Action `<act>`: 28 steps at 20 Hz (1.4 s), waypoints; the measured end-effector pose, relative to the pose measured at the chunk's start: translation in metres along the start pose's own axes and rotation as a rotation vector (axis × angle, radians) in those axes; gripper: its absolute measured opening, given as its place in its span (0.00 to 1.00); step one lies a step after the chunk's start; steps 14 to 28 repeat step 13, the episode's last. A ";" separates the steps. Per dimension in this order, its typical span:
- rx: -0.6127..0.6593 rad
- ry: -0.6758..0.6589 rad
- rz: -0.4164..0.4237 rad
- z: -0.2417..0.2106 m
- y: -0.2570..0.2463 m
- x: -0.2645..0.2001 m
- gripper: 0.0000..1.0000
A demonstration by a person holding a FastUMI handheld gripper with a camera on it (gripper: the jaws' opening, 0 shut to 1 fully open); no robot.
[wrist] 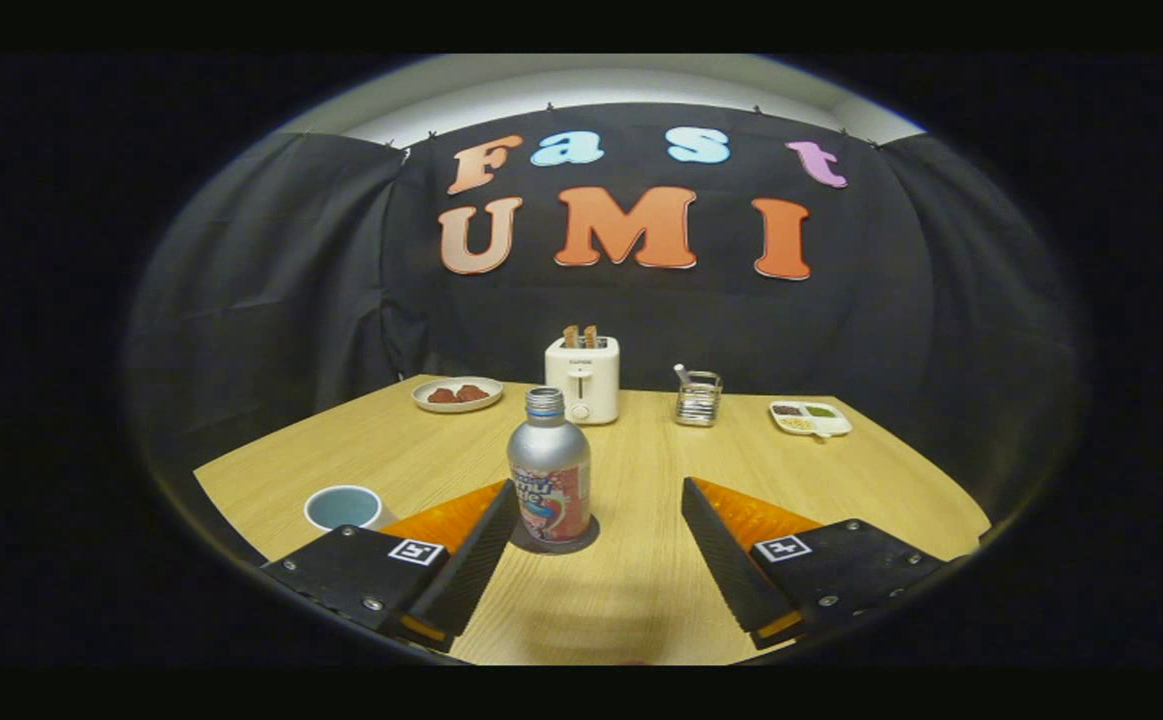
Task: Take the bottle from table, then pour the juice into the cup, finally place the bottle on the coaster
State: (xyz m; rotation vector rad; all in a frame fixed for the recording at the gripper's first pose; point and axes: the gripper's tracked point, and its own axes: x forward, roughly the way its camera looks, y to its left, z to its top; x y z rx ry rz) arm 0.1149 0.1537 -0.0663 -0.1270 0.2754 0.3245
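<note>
One bottle point(549, 470) (label illegible) upright on coaster point(581, 541), gripper point(601, 520) wide apart, cup point(343, 507) beside

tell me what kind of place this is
Likely a staged breakfast table in a recording booth: a toaster with toast, a plate of food and a cup on a wooden table, black cloth behind. The tongs stand open by the bottle.

Cloth-walled booth point(271, 300), breakfast table point(641, 590)

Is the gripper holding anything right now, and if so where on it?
Nothing is held. The gripper is open, and the bottle stands on the coaster just ahead, near one finger, not clamped.
</note>
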 end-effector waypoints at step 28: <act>0.088 -0.076 -0.142 0.011 -0.064 -0.085 0.97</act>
